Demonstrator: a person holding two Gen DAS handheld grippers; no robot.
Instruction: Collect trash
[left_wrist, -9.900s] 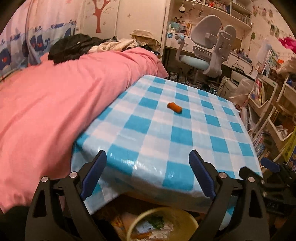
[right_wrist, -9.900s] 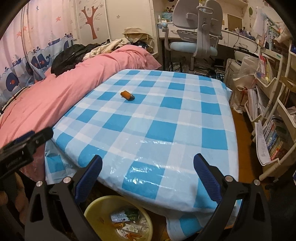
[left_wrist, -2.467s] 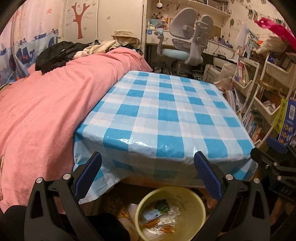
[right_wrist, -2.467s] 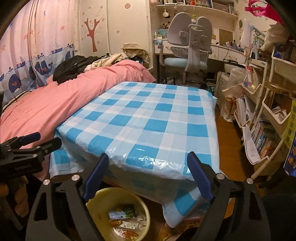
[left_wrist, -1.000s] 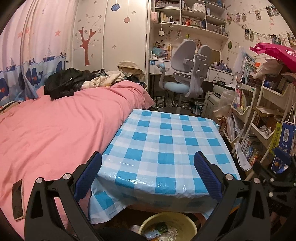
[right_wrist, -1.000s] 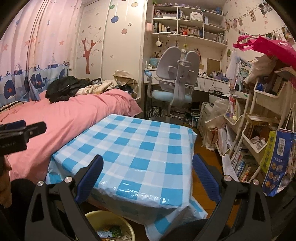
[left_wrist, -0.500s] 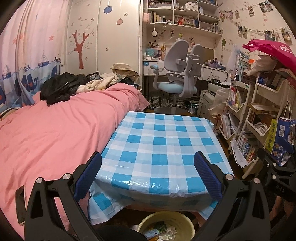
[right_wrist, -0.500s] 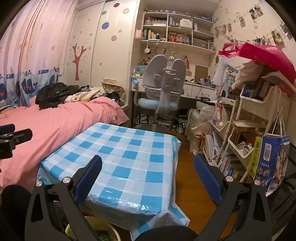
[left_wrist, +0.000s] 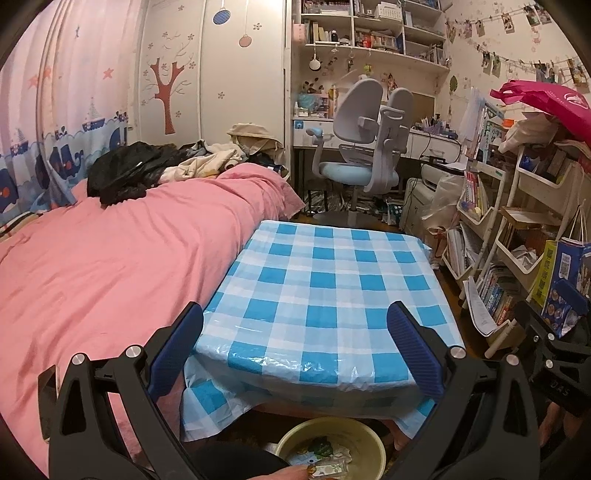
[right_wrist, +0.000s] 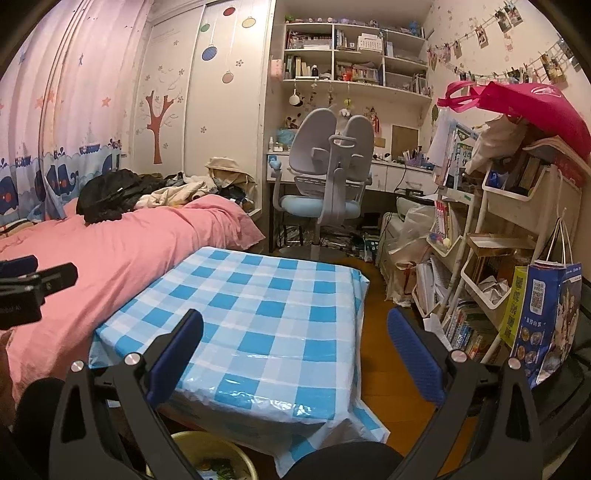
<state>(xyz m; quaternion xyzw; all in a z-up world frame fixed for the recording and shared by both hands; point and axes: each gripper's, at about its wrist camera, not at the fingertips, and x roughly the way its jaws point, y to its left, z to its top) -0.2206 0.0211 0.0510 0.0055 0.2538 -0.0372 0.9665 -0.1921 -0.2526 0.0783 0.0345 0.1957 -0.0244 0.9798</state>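
Now both claws gape — trash binned.

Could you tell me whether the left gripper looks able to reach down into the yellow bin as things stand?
Probably yes. The left gripper is open and holds nothing, and the bin sits open-topped just below it, in front of the table edge. Nothing lies between them.

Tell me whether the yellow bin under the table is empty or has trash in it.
It has trash in it. The yellow bin stands upright below the checked table, with several wrappers lying inside.
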